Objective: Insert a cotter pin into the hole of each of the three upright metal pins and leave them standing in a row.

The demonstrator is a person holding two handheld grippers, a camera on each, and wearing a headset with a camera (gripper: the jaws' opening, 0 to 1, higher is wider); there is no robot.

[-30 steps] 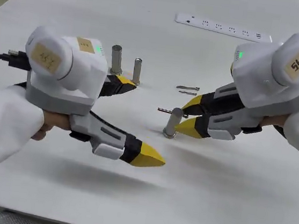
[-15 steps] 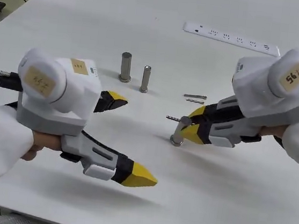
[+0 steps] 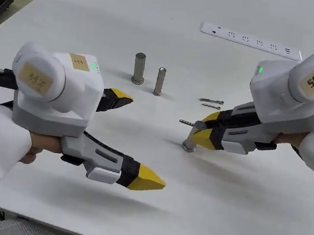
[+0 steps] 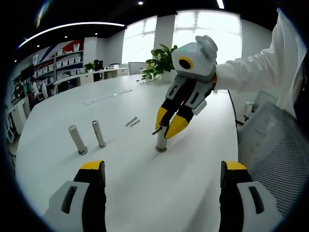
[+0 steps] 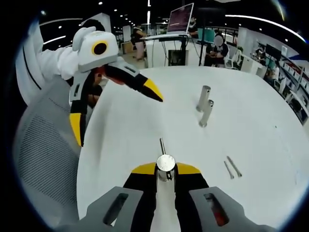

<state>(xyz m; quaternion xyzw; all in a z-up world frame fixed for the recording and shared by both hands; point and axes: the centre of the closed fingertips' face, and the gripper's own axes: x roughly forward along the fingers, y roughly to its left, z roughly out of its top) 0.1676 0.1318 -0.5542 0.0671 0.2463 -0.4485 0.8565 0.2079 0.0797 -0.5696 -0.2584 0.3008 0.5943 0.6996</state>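
Right gripper (image 3: 203,128): jaws clamped on the upper part of one pin (image 3: 188,145), foot at the worktop (image 3: 134,217). A cotter (image 3: 186,122) sticks out sideways near its top, towards the left gripper (image 3: 140,138), whose jaws stand wide apart above the worktop, holding nothing. Two other pins (image 3: 139,68) (image 3: 160,81) stand close together, well apart from the held one. Two spare cotters (image 3: 211,101) lie flat between them and the right gripper.

Risks, as I judge them:
- The held pin looks slightly tilted in the head view. If the jaws open while it leans, it will likely topple.
- The cotter appears only pushed through, so a jolt could slide it out.
- The held pin must join the row, and a sweep there could knock down the two standing pins.

Views compared:
- The right gripper view shows the pin's round top (image 5: 165,163) between the jaws, with the cotter (image 5: 162,144) pointing away. The head view hides that top behind the jaws.
- The left gripper view gives the pin (image 4: 161,141) side-on, foot on the worktop, nearly upright.
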